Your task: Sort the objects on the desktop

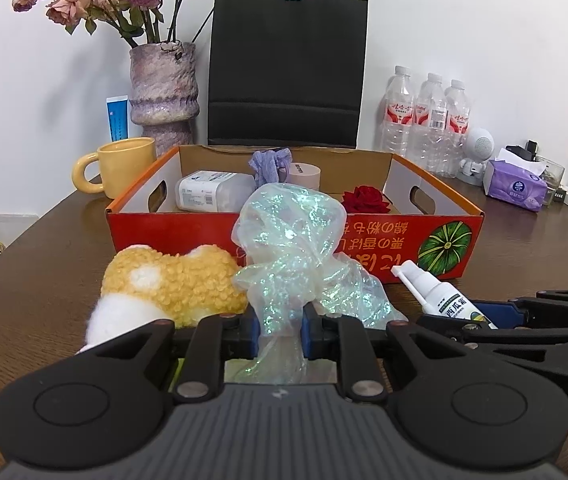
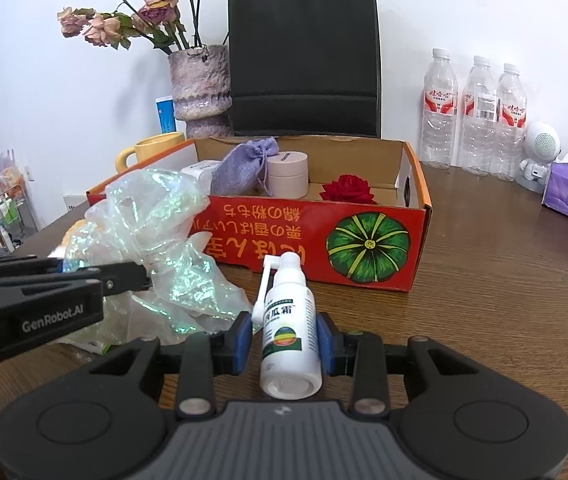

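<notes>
Both tongs are loaded rn: left gripper [image 1: 280,334] pinches a bunched neck of the iridescent plastic bag [image 1: 291,248], right gripper [image 2: 284,338] is clamped on the white spray bottle [image 2: 288,332], both at the near edge of the table [image 2: 503,300], just in front of the red box [image 2: 363,240]. Bag looks light, floppy and slippery imo, so grab the gathered bit. Bottle's stiff, smooth, prob light, so hold mid-body. Box holds, big to small: wipes pack [image 1: 212,192], purple pouch [image 2: 244,168], two round tins [image 2: 287,180], red rose [image 2: 347,190].

a crumpled iridescent plastic bag [image 1: 287,248] is pinched between the pads of the left gripper [image 1: 280,334], in front of the red cardboard box [image 1: 435,236]. a yellow plush toy [image 1: 172,284] is seen just beside it.
</notes>
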Motion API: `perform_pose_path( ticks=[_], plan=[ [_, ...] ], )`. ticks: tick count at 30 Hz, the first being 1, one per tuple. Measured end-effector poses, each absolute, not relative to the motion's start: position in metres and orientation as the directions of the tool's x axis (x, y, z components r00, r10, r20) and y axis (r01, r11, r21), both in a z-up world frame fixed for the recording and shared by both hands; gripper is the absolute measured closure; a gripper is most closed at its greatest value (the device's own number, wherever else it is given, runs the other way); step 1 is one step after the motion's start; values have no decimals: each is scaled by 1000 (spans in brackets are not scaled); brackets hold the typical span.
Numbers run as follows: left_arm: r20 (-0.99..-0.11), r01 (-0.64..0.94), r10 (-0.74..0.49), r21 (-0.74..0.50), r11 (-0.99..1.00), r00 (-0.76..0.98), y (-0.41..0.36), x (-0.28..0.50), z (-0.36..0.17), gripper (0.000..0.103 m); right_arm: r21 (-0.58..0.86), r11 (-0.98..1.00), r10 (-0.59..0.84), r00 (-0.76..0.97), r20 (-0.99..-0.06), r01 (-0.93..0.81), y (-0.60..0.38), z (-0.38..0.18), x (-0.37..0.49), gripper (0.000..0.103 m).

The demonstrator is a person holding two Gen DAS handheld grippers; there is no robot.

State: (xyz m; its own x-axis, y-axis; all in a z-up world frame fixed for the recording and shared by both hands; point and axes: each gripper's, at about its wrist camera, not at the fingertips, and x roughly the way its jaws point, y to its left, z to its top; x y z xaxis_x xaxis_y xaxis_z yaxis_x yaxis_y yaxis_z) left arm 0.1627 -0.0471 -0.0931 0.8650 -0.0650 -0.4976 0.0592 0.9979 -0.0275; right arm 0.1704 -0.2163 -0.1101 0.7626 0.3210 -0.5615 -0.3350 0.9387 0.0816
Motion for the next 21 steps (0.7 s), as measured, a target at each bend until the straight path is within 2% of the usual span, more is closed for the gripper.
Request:
perform_pose_path(
  ticks=[21],
  plan=[
    [-494,74,-78,-27,997,866,-49,161,-94,84,94,942,319,768,-556,-323,-219,-111,170,70]
  ],
)
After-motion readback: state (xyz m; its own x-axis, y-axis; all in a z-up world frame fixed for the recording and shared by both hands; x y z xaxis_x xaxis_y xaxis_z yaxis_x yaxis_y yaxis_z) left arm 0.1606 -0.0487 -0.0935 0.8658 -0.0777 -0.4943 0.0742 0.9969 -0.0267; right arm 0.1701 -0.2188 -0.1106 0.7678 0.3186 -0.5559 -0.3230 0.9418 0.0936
